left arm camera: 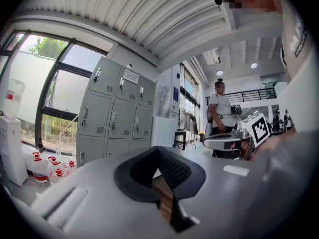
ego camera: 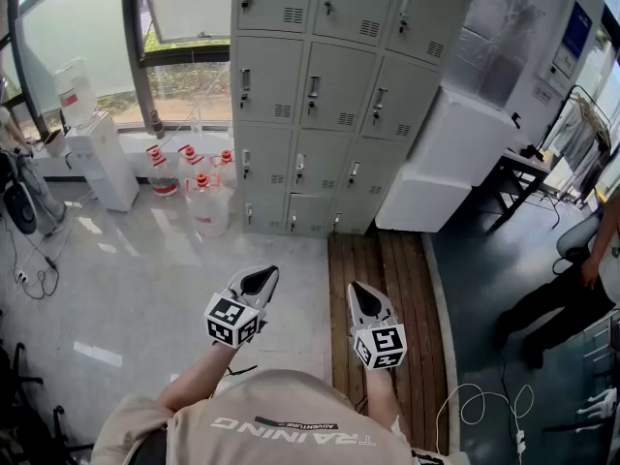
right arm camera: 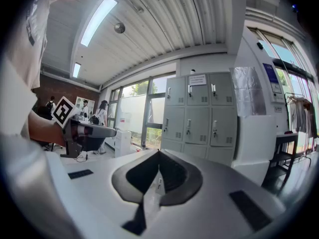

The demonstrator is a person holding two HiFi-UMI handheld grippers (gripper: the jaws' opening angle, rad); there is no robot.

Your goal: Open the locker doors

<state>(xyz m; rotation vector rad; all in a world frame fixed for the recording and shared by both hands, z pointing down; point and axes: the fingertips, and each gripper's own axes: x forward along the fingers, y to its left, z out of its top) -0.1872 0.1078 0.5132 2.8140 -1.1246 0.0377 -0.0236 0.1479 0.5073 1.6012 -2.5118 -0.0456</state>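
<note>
Head view: left claw (ego camera: 260,279), right claw (ego camera: 363,295) closed, empty

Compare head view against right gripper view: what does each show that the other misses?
Only the head view: the wooden floor strip before the lockers, the looped white cable on the floor, and a person at the right edge.
Only the right gripper view: the ribbed ceiling with its light strip, and people far off beyond the left gripper.
Both: the lockers with every visible door shut, the white cabinet to their right, the left gripper, and the right gripper with jaws together on nothing.
</note>
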